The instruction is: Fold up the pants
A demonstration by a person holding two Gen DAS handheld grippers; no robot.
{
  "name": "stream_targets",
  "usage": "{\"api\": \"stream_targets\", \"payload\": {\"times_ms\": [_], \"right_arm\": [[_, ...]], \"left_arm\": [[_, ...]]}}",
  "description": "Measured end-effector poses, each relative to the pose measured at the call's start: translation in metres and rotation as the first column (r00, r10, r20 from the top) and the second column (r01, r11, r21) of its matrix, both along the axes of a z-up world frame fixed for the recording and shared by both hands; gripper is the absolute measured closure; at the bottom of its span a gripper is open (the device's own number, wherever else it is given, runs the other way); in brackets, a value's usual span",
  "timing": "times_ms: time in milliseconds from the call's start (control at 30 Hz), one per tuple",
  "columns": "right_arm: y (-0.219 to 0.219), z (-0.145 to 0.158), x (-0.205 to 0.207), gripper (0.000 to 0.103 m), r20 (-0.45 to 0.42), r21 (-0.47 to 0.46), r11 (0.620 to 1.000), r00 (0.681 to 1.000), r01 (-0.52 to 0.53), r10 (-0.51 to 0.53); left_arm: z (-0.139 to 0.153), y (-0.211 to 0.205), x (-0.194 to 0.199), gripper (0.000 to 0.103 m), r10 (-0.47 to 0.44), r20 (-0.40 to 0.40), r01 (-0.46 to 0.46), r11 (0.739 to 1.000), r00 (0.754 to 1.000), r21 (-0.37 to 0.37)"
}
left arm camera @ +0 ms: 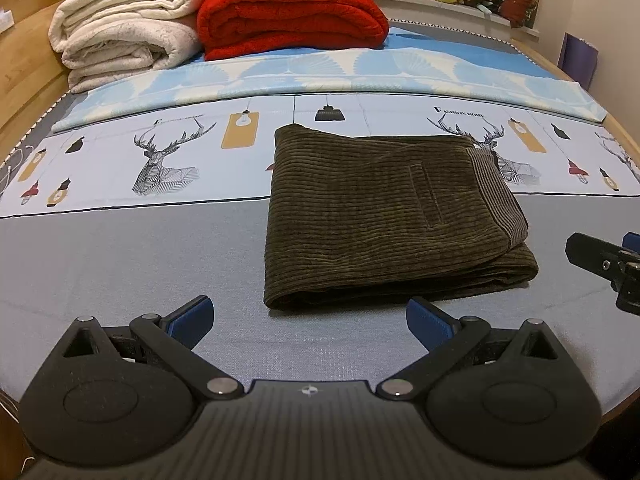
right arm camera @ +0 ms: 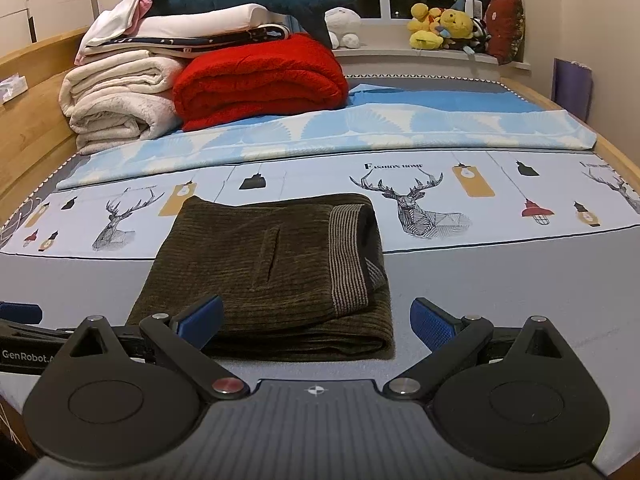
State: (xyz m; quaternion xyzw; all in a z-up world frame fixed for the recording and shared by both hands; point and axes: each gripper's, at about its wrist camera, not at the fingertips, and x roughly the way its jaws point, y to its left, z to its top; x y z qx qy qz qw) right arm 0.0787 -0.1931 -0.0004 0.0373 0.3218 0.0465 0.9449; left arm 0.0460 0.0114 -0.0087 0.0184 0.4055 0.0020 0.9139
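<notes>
The dark olive corduroy pants [left arm camera: 384,216] lie folded into a compact rectangle on the bed [left arm camera: 120,248], partly on the grey band of the sheet and partly on the deer-print strip [left arm camera: 168,160]. The striped waistband [right arm camera: 350,256] sits on top toward the right, and stacked layers show along the near edge. Judged from this, the fold looks finished or close to it.

The left claw [left arm camera: 308,322] hovers just short of the near edge, its 2 blue-padded fingers spread wide with nothing between them. The right claw [right arm camera: 316,324] is also spread apart and empty, its left finger overlapping the pants' near right corner in view; whether it touches the cloth I cannot tell.

The risk from here is disturbance: thick corduroy springs back, so a finger snagging the near edge could drag the top layer and open the stack. Pinching only 1 layer would peel the bundle apart.

Behind, a red blanket [left arm camera: 292,16] and cream blankets [left arm camera: 120,28] are stacked well apart from the pants.
</notes>
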Motion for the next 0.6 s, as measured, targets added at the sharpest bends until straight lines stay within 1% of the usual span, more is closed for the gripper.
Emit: {"api": "stream_targets", "payload": {"times_ms": [600], "right_arm": [[0.0019, -0.0024, 0.0007, 0.004, -0.014, 0.0, 1.0, 1.0, -0.001, 0.001]], "left_arm": [[0.0001, -0.0019, -0.0006, 0.0, -0.007, 0.003, 0.007, 1.0, 1.0, -0.001]]}}
